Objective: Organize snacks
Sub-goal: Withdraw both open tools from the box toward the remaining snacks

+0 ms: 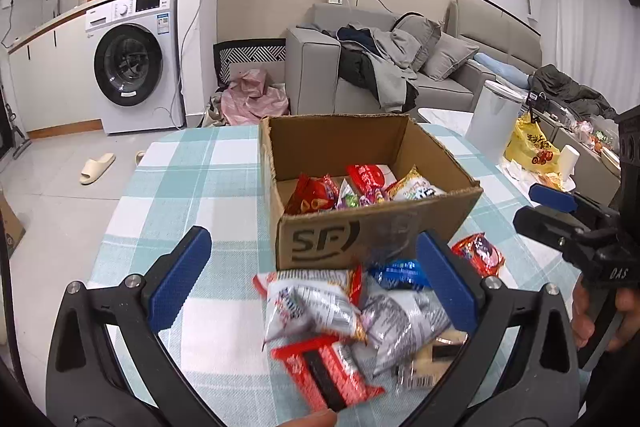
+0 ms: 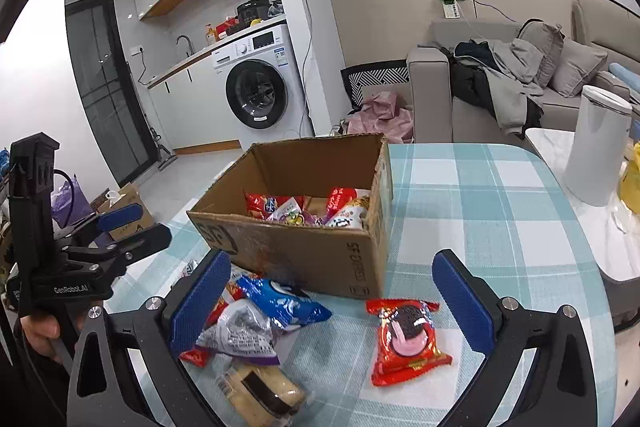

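Observation:
An open cardboard box (image 1: 376,241) (image 2: 320,255) stands on the checked tablecloth and holds several snack packets (image 1: 360,187). Loose snacks lie in front of it: a silver packet (image 1: 312,303), a red-and-black bar (image 1: 324,371), a blue packet (image 1: 396,273) (image 2: 280,301) and a red cookie packet (image 1: 478,253) (image 2: 404,341). My left gripper (image 1: 312,283) is open above the silver packet and bar. My right gripper (image 2: 332,301) is open, with the red cookie packet between its fingers on the table. A cream sandwich cake (image 2: 260,393) lies near it.
A white bin (image 2: 596,147) and a yellow bag (image 1: 528,147) stand on a side table to the right. A grey sofa (image 1: 400,75) with clothes and a washing machine (image 1: 132,59) are behind. The table edge runs along the left.

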